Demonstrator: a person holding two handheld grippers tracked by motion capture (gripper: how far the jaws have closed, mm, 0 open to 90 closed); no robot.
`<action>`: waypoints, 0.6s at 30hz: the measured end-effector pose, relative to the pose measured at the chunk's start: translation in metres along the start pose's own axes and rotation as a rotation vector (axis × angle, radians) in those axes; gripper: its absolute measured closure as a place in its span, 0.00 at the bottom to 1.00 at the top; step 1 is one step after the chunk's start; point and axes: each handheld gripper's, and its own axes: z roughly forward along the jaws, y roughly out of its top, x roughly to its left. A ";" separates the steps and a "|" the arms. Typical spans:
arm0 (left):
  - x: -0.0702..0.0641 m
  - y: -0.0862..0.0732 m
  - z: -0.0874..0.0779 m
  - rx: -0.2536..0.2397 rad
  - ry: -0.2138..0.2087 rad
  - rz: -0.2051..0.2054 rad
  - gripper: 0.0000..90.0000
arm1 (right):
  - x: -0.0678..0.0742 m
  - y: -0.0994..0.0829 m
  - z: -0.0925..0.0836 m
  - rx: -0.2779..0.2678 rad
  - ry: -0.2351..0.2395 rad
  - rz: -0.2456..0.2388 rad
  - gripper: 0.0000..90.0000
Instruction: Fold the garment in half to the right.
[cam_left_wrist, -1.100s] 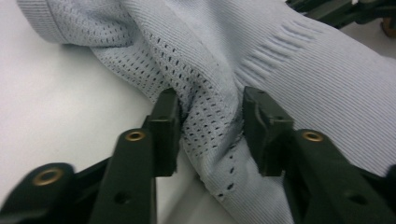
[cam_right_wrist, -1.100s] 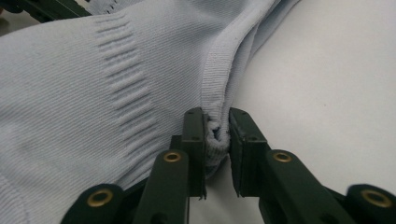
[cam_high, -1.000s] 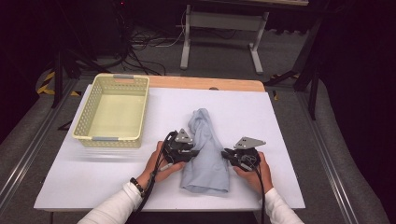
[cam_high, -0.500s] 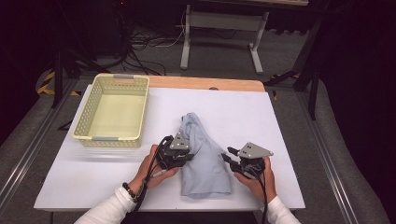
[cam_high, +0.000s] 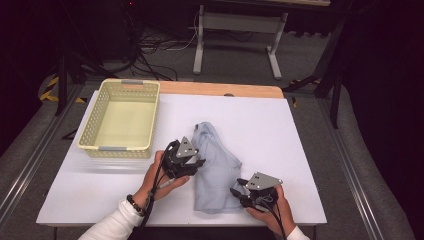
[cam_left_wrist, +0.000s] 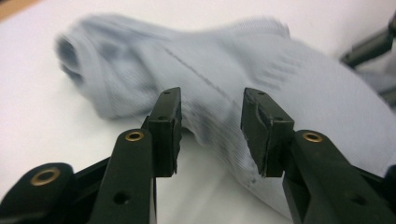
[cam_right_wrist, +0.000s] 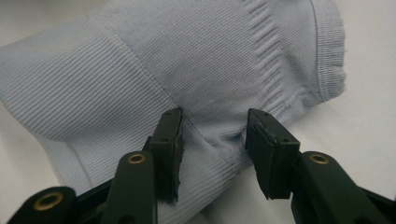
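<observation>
One cloth (cam_high: 216, 170) lay crumpled mid-bench (cam_high: 300, 150), its far folds blurred in the left gripper view. Left gripper (cam_high: 196, 164) sat at its left edge, right gripper (cam_high: 239, 191) at its near right corner; both had just been opening, jaws spread, cloth between them, unpinched. One basket (cam_high: 150, 120) stood well apart, far left. Bare bench right of the cloth.

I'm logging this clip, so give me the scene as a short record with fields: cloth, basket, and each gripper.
cloth: light blue garment, crumpled on the white table
basket: pale yellow basket, left of the garment
left gripper: jaws have just been opening, pads off the fabric
right gripper: jaws have just been opening, at the garment's near right edge
</observation>
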 end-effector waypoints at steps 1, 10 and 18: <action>0.003 0.000 0.002 0.000 0.016 -0.009 0.64 | -0.001 0.000 0.000 0.001 0.004 -0.003 0.63; 0.041 0.002 0.045 0.017 0.105 -0.175 0.60 | -0.001 0.002 0.002 0.015 0.010 -0.017 0.64; 0.057 -0.001 0.080 0.122 0.149 -0.216 0.59 | -0.002 0.002 0.002 0.020 0.017 -0.018 0.64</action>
